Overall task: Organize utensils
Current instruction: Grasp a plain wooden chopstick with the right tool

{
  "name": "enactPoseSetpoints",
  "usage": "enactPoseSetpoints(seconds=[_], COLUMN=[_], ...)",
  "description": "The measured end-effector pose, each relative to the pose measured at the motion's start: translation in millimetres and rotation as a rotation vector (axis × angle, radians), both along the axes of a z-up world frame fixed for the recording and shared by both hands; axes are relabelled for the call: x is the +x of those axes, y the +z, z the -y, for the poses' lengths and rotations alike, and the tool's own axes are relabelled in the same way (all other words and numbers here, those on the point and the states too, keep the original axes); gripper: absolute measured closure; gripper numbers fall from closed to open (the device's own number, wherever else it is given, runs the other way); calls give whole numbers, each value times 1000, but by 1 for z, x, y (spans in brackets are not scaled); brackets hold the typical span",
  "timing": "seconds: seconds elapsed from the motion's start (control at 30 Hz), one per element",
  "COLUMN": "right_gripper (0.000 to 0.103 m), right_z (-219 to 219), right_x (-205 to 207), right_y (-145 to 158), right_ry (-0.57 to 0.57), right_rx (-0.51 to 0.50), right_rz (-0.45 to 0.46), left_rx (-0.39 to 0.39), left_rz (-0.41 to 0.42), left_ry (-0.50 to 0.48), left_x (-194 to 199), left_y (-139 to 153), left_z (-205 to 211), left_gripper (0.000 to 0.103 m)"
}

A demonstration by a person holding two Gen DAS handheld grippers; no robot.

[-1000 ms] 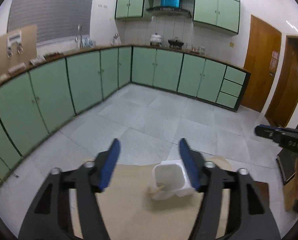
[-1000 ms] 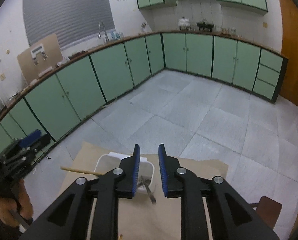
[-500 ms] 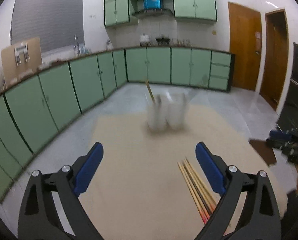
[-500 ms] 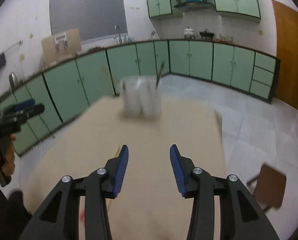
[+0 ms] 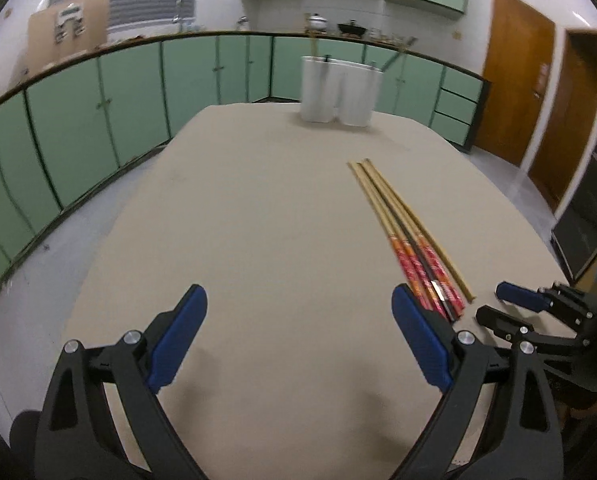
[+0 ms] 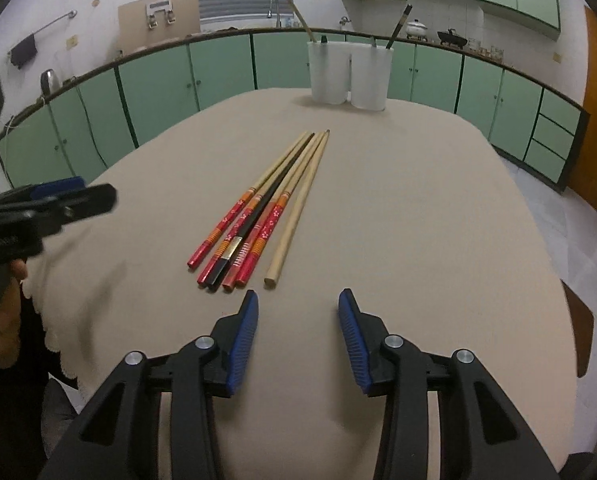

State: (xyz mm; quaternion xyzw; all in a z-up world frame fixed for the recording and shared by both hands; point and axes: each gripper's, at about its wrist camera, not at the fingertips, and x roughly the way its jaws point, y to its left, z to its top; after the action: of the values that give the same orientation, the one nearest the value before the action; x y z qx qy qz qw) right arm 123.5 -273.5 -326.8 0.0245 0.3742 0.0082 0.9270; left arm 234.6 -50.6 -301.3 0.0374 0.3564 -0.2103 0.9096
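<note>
Several chopsticks [image 6: 266,204], red-patterned, black and plain wood, lie in a bundle on the beige table [image 6: 398,220]; they also show in the left wrist view [image 5: 406,232]. A white two-cup utensil holder [image 6: 350,74] stands at the table's far edge with a few utensils standing in it; it also shows in the left wrist view [image 5: 340,92]. My right gripper [image 6: 298,304] is open and empty, just behind the chopstick ends. My left gripper [image 5: 298,300] is open wide and empty, left of the bundle.
Green kitchen cabinets [image 5: 138,80] run along the walls beyond the table. A brown stool [image 6: 578,336] stands to the table's right. The right gripper shows at the right edge of the left wrist view [image 5: 514,304], and the left gripper [image 6: 58,200] at the left of the right wrist view.
Both grippers have pulled back from above the holder to the near side of the table and lowered. The right gripper has opened; the left has opened wider. The chopstick bundle has come into view.
</note>
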Motion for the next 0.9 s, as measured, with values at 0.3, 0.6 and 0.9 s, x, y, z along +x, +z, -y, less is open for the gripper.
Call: enactPoseSetpoints(seconds=[0.3,0.6,0.9], right_gripper=[63,96,96], right_z=[2,32,48], right_x=[12,7,-5], right_y=[-5,-8,-7], right_ry=[2,-83,-135], right_rx=[-8,17,45], right_rz=[21,28,26], left_rx=[6,36,115], left_rz=[-3,-23,-29], left_ry=[-20,-98,-185], left_x=[-4,-8,-18], left_y=[-2,-17,-36], left_z=[4,35,75], left_gripper=[12,15,20])
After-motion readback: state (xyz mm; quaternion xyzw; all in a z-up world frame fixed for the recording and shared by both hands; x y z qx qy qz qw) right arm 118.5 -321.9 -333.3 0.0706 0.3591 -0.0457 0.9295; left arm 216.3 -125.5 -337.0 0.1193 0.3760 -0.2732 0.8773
